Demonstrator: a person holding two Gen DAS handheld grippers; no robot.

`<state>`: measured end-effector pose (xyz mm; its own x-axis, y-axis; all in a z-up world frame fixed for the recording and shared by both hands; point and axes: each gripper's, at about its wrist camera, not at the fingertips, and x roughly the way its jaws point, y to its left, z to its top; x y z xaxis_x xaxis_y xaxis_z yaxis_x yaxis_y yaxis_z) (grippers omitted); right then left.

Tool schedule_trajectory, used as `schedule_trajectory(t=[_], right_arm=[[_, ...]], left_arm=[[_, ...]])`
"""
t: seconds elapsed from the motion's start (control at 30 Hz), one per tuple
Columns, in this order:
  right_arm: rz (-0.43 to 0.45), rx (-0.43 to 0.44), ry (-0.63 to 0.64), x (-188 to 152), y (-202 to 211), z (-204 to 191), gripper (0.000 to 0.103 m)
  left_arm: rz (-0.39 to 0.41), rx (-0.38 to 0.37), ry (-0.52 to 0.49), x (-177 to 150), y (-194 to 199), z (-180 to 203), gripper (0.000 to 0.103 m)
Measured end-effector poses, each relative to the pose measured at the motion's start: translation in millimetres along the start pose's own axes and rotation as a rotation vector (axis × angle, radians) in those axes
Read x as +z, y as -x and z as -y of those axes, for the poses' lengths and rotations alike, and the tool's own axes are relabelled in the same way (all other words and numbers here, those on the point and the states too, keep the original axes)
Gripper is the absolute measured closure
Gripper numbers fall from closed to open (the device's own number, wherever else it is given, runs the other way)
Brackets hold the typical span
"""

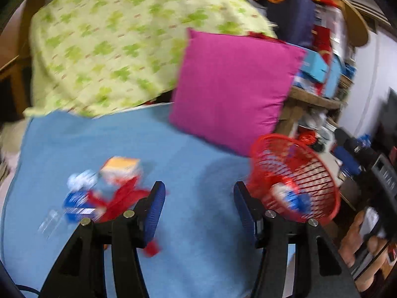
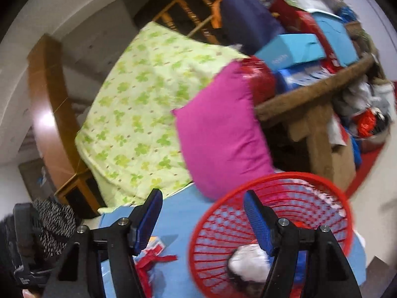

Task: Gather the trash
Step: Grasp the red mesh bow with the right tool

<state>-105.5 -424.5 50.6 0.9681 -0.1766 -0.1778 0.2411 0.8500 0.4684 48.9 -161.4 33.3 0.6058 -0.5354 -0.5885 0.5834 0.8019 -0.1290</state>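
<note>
Collecting trash: partly done, several pieces left on the blue sheet [image 1: 198, 154].
Red basket [image 2: 273, 223], lower right of the right wrist view, already holds a white crumpled wad [image 2: 250, 263] and a blue-and-white wrapper [image 1: 292, 198]; loose wrappers [image 1: 99, 193] (orange-topped carton, red shreds, blue packet) lie lower left of the left wrist view, blurred; left gripper [image 1: 198, 193] jaws apart, nothing between them; right gripper [image 2: 202, 211] likewise parted and empty, one finger over the basket mouth.

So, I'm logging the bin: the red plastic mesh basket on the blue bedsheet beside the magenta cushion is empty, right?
Not empty: the red plastic mesh basket on the blue bedsheet, beside the magenta cushion, already holds crumpled white trash, as the right wrist view shows.
</note>
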Motion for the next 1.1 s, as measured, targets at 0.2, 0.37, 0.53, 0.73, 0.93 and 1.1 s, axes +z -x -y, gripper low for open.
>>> schedule_trajectory(t=[0.2,0.37,0.53,0.73,0.93,1.1], right_arm=[[-0.083,0.081,0.050,-25.4,-27.8,-51.7,0.031],[-0.218,0.141,0.046,-54.9,-66.0,-86.1,0.031],[-0.388,0.190,0.001,-88.9,-109.6,-108.8,0.031],[-0.558,0.198,-0.022,-128.0,-153.2,-123.4,0.033],[-0.661,0.215,-0.043,-154.2,-185.7,-132.5,0.049],[-0.727,0.188,-0.044,-169.0,-212.6,-138.6,0.056]], left_arm=[[0.020,0.176,0.167,-33.2,33.5,-105.2,0.044],[0.063,0.356,0.310,-54.2,64.1,-190.5,0.044],[0.076,0.435,0.422,-77.3,73.8,-245.5,0.044],[0.045,0.468,0.450,-101.8,53.4,-265.3,0.043],[0.022,0.426,0.442,-102.8,29.1,-272.7,0.035],[0.018,0.387,0.375,-90.3,8.9,-270.2,0.031]])
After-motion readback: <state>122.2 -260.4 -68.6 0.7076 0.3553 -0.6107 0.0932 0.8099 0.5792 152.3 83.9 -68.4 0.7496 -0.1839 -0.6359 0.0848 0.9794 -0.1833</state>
